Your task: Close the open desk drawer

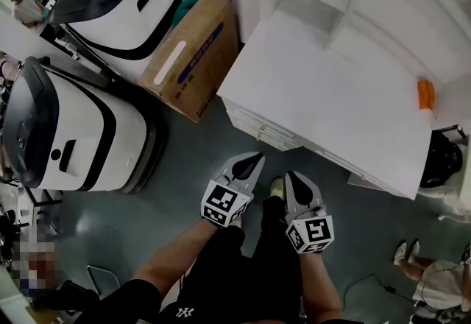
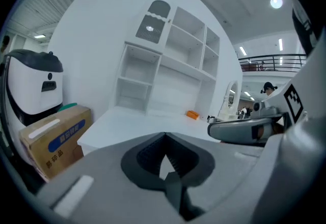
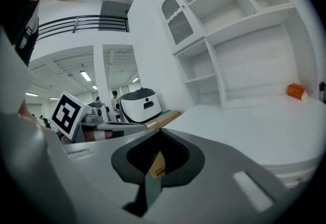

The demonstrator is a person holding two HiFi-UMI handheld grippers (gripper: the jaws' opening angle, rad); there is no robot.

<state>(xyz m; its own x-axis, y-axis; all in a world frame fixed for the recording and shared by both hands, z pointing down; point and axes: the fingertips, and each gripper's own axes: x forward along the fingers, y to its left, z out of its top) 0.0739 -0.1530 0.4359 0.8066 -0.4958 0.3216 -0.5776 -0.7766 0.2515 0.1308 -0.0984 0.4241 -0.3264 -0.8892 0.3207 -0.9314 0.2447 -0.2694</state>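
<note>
**A:** Desk drawer (image 1: 259, 129): where does it sit, and what is nearest?

**B:** Nearest are the two grippers, low in the middle of the head view. The left gripper (image 1: 254, 163) has its fingers pressed together on nothing, and the right gripper (image 1: 292, 180) is the same, empty. Just above them the drawer fronts step out from under the white table (image 1: 331, 94), at its near corner. How far one is pulled out cannot be told from so steep an angle.

**A:** How will it handle?

**B:** Probably stiff, and light on its runners. A flat push at the middle of the front should do, with no grasp needed. Pushing off-centre might rack it.

**A:** Room?

**B:** Bare floor (image 1: 191, 160) lies between the grippers and the front. A cardboard box (image 1: 193, 57) stands just left of the table's corner, with white machines (image 1: 81, 131) farther left. Neither blocks a straight push.
</note>
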